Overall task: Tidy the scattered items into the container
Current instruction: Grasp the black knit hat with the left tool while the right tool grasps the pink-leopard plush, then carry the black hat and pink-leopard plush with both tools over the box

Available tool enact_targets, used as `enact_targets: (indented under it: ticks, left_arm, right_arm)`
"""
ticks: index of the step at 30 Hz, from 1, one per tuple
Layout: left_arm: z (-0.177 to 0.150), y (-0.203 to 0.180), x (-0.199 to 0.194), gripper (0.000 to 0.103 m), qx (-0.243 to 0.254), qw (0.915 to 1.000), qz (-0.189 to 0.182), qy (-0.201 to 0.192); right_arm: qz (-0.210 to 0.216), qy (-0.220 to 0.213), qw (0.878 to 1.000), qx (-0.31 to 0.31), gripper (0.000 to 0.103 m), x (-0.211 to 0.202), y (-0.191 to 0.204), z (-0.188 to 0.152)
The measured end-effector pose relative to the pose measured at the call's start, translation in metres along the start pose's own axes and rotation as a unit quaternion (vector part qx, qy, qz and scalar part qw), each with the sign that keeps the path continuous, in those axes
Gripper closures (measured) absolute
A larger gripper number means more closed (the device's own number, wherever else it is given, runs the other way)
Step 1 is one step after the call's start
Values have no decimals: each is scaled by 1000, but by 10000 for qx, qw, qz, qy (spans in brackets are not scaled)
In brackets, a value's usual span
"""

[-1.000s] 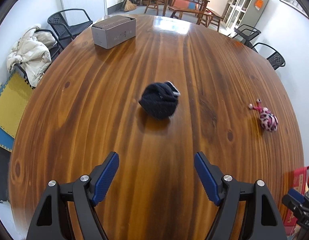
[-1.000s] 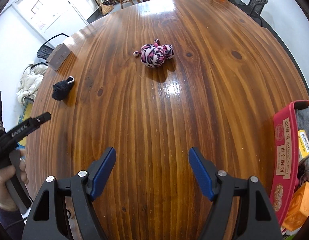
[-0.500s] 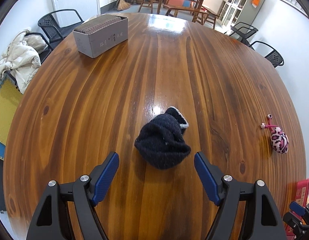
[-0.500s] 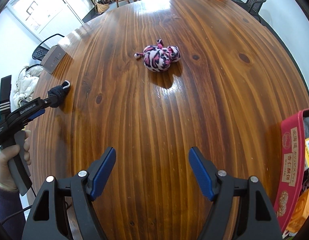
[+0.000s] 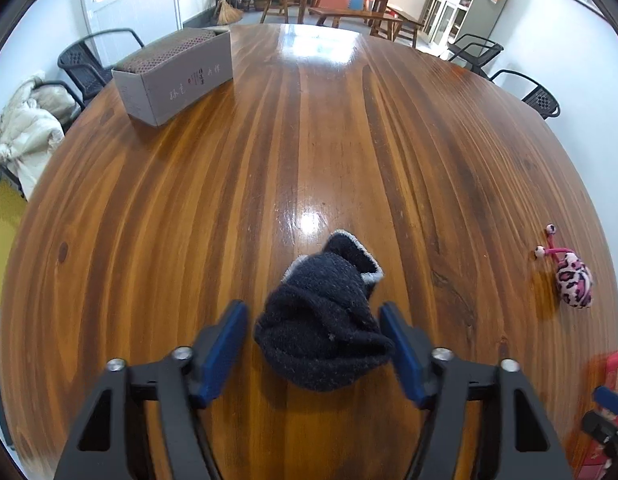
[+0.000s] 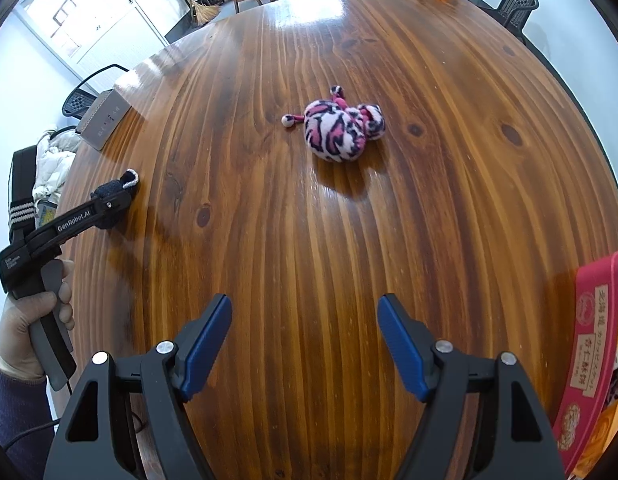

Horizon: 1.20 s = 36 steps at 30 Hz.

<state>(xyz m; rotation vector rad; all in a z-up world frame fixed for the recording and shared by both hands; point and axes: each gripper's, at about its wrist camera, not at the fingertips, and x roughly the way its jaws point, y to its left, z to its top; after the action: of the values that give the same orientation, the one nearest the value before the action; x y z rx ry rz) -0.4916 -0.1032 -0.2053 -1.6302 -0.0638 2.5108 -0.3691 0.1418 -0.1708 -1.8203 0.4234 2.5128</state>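
1 dark sock [image 5: 325, 332] btwn closing left claw [image 5: 313, 346] – 1 pink plush [image 6: 341, 130] – right claw [image 6: 305, 336] wide

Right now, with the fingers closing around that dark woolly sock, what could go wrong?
1. The left gripper is closing on the black sock, but the soft bundle may squash, so the fingers could catch only a fold and it might slip out.
2. The red container sits far across the wooden table, so a loose sock could drop on the way.
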Motion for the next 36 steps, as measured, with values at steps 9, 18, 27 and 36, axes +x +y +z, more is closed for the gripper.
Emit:
enact_targets:
  ticks: [9,18,27,36]
  left_arm:
    - [-4,4,-8,52,-52,9998,-159,-104]
    - [-12,-3,-27,52,41,9994,-295,-175]
    - [-11,-8,-38,52,106,9992,-336,-163]
    - [-17,-20,-51,52,201,9993,-274,-168]
  right_arm:
    - [-24,-125,9997,215,24,11,-10,23]
    - [-209,-346,9983,427,24,25,-25,63]
    - [-538,-449,9972,250,24,49,-25,101]
    - [-618,-532,9966,-136,43,53,-18,94]
